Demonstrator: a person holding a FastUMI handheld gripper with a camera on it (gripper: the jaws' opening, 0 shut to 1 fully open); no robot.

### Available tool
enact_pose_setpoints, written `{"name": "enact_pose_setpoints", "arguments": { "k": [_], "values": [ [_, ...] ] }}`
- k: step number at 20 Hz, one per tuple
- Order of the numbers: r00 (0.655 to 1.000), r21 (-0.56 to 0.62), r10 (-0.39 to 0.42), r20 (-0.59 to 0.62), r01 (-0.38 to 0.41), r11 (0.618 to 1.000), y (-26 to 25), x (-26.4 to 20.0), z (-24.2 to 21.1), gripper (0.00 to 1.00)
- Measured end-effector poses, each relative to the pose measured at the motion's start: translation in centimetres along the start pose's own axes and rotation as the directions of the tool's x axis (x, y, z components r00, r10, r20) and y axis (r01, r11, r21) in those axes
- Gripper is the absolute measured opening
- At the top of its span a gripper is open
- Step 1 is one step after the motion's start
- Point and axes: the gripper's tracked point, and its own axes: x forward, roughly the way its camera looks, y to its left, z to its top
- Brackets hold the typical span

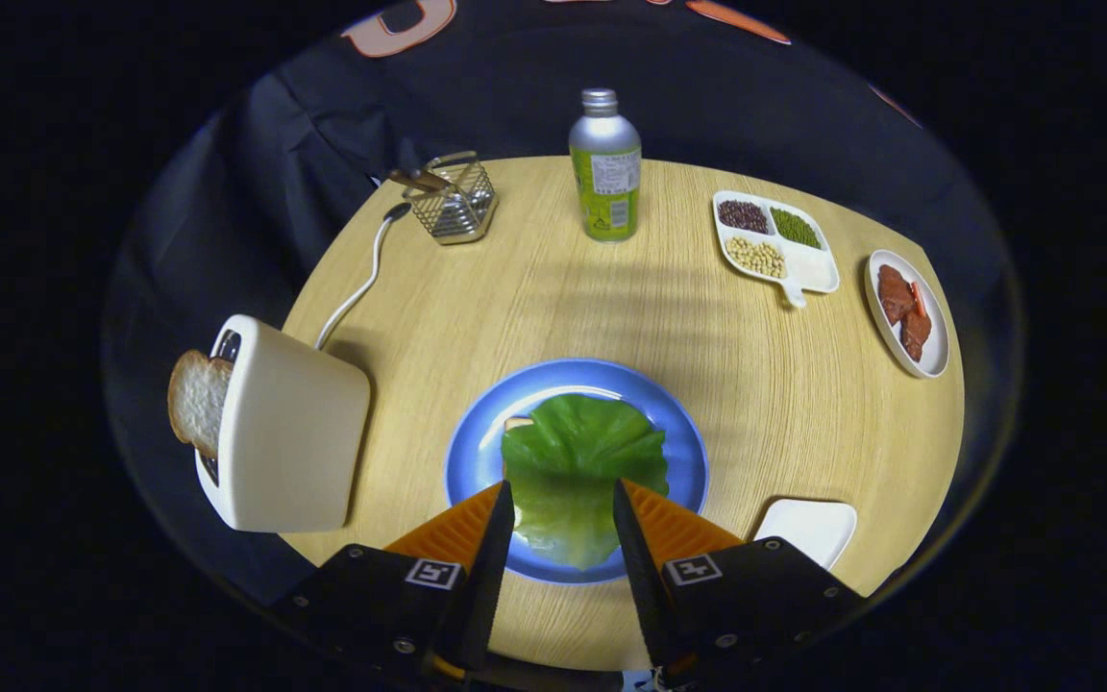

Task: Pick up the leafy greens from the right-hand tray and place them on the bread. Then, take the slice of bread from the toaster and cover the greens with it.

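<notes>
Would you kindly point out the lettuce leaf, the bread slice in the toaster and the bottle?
lettuce leaf (580, 461), gripper view, middle of the leaf, ahead of the open fingers.
bread slice (196, 399), gripper view, its cut face.
bottle (605, 187), gripper view, its label.

The gripper (563, 495) hangs above the plate (477, 432) with its fingers parted, the leafy greens (578, 457) lying on the plate between them. The toaster (289, 432), holding a bread slice (196, 399), stands left of the plate. Beyond the plate stands a bottle (605, 168), with a divided tray (774, 240) to its right.

bread (518, 423) almost wholly under leafy greens (578, 461)
</notes>
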Motion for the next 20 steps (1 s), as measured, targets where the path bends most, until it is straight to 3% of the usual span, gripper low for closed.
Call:
{"name": "enact_pose_setpoints", "arguments": {
  "k": [6, 11, 20],
  "values": [
    [0.999, -0.028, 0.017, 0.033, -0.016, 0.999, 5.9, -4.3, 2.7, 0.7],
    [0.998, -0.049, 0.062, 0.02, -0.061, 0.997, 12.2, -6.0, 3.6, 0.84],
    [0.993, -0.101, 0.117, -0.019, -0.118, 0.988, 21.5, -6.7, 4.8, 0.9]
  ]
}}
